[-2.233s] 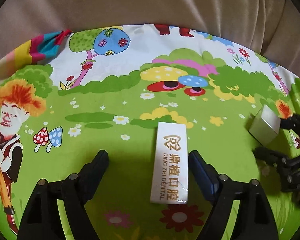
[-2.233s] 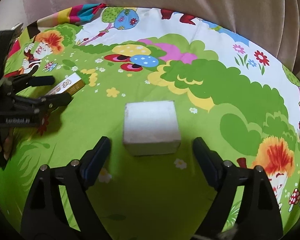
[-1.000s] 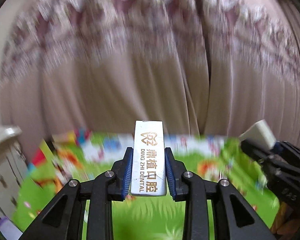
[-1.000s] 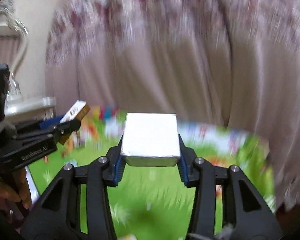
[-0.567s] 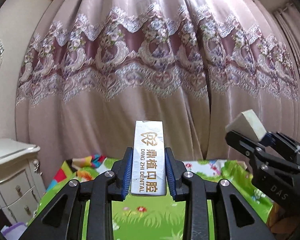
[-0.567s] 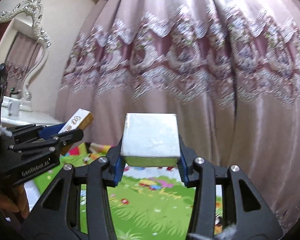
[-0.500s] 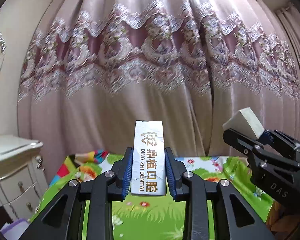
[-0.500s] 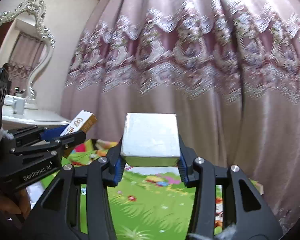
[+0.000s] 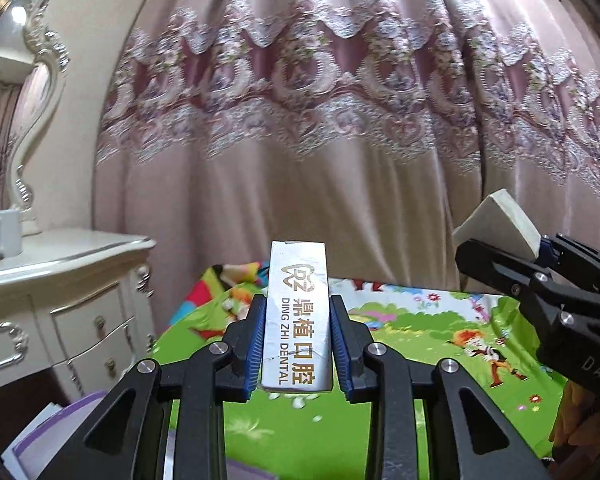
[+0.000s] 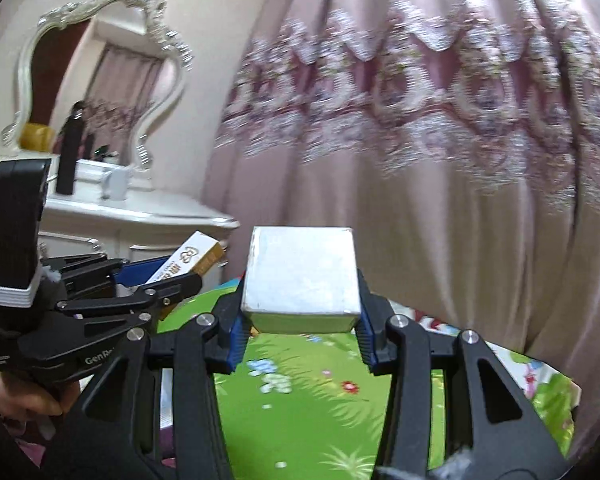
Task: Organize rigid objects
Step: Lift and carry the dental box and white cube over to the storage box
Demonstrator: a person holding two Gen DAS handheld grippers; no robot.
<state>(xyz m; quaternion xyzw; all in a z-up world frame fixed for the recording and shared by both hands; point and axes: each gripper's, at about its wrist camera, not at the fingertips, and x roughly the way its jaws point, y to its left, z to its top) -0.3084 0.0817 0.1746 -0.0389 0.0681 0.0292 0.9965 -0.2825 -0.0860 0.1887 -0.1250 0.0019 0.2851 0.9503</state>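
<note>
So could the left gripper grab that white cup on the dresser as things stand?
Probably not yet: the left gripper is shut on the dental box, so its jaws are full. The path to the white cup on the dresser looks unobstructed.

The slim white box [image 9: 296, 316] carries a gold tooth-shaped logo, four gold Chinese characters — 鼎植口腔 — and, beside them, "DING ZHI DENTAL". The right gripper [image 9: 496, 240], seen from the left wrist camera, bears the letters "DAS" on its black body. The left gripper [image 10: 188, 270], seen from the right wrist camera, shows "GenR" — the rest is hidden. The square white box [image 10: 302, 276] shows no lettering.
</note>
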